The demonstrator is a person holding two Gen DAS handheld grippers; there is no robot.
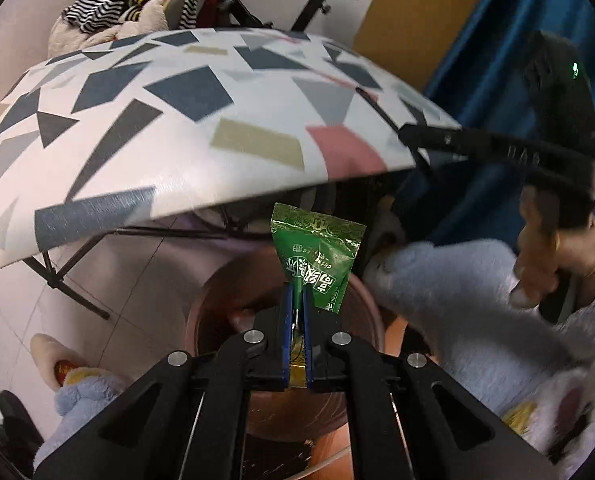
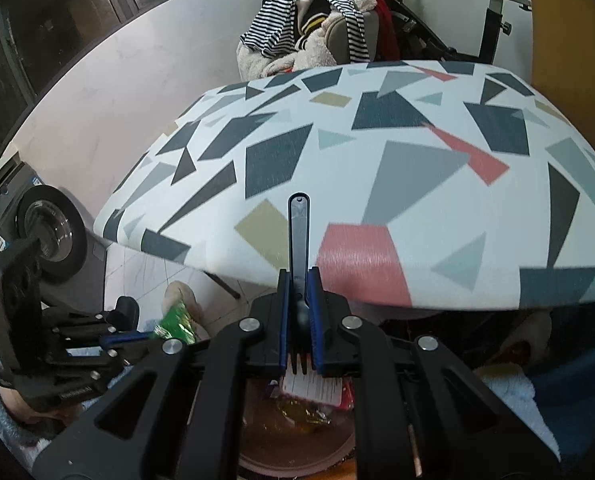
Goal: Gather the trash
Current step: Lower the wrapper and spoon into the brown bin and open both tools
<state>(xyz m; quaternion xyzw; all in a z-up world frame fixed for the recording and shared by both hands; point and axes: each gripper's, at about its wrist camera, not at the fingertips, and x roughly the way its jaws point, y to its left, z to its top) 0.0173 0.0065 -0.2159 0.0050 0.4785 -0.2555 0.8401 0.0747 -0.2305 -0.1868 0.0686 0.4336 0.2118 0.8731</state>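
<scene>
My left gripper (image 1: 297, 292) is shut on the lower corner of a green foil wrapper (image 1: 317, 248), which stands up from the blue pads. It hangs over a round brown bin (image 1: 213, 300) on the floor, just below the table's edge. My right gripper (image 2: 298, 276) is shut on a black plastic fork (image 2: 298, 224), handle pointing away and tines toward the camera. The same bin (image 2: 265, 440) lies under it, with several wrappers (image 2: 311, 394) inside. In the right wrist view the left gripper (image 2: 145, 336) and its green wrapper (image 2: 173, 322) show at lower left.
A table with a geometric-patterned top (image 2: 377, 152) overhangs the bin, on thin black folding legs (image 1: 77, 296). Behind it are a chair piled with clothes (image 2: 313, 24) and an exercise bike (image 2: 493, 12). A washing machine (image 2: 37, 224) stands left. A person's fluffy pale-blue sleeve (image 1: 449, 280) is close by.
</scene>
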